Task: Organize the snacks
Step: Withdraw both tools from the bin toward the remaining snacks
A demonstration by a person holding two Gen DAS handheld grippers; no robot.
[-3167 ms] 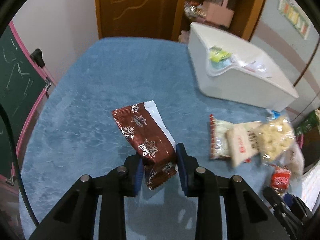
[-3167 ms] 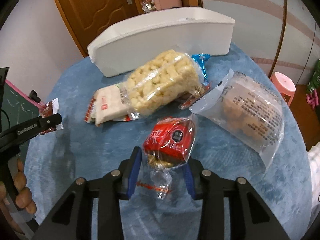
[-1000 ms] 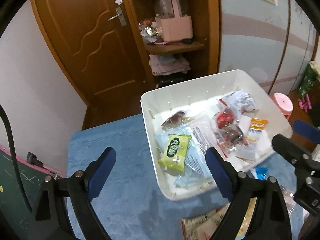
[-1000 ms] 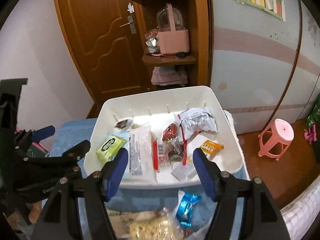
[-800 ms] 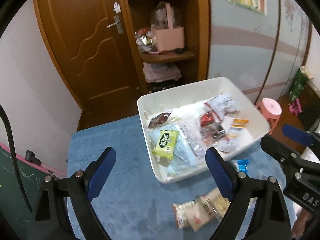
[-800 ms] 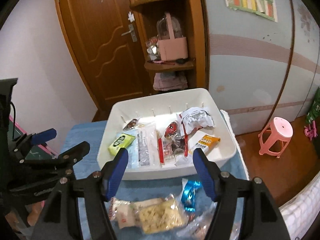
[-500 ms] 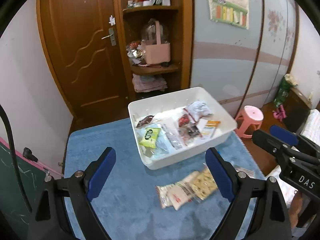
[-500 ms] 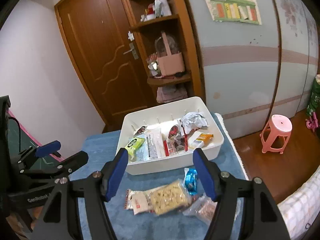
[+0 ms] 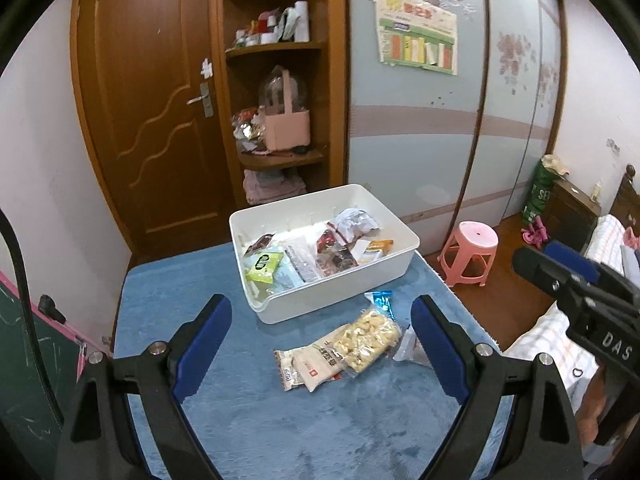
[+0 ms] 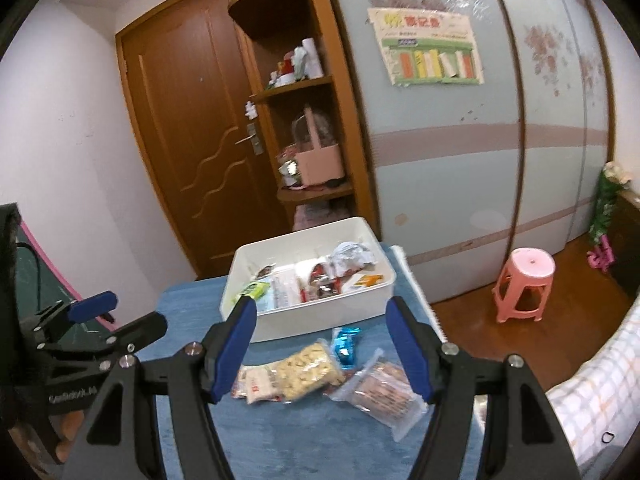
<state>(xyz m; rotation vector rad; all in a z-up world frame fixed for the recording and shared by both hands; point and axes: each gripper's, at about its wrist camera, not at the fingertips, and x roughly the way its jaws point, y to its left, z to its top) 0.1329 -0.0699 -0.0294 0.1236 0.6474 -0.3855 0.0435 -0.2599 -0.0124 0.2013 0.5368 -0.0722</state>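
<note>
A blue-covered table [image 9: 248,420] carries a white bin [image 9: 340,288] at its far edge, filled with snack packets. Just in front of the bin, toward the right edge, lie loose snack bags [image 9: 344,348]. The left gripper [image 9: 320,336] and right gripper [image 10: 322,340] hang above the table, both spread wide and holding nothing.

Brown wooden door [image 9: 152,120]; corner shelf [image 9: 276,156] beside it — pink stool [image 10: 526,284] on wood floor.

Snack-filled white bin [image 9: 394,270] on blue cloth; loose packets [image 9: 340,350] beside.
</note>
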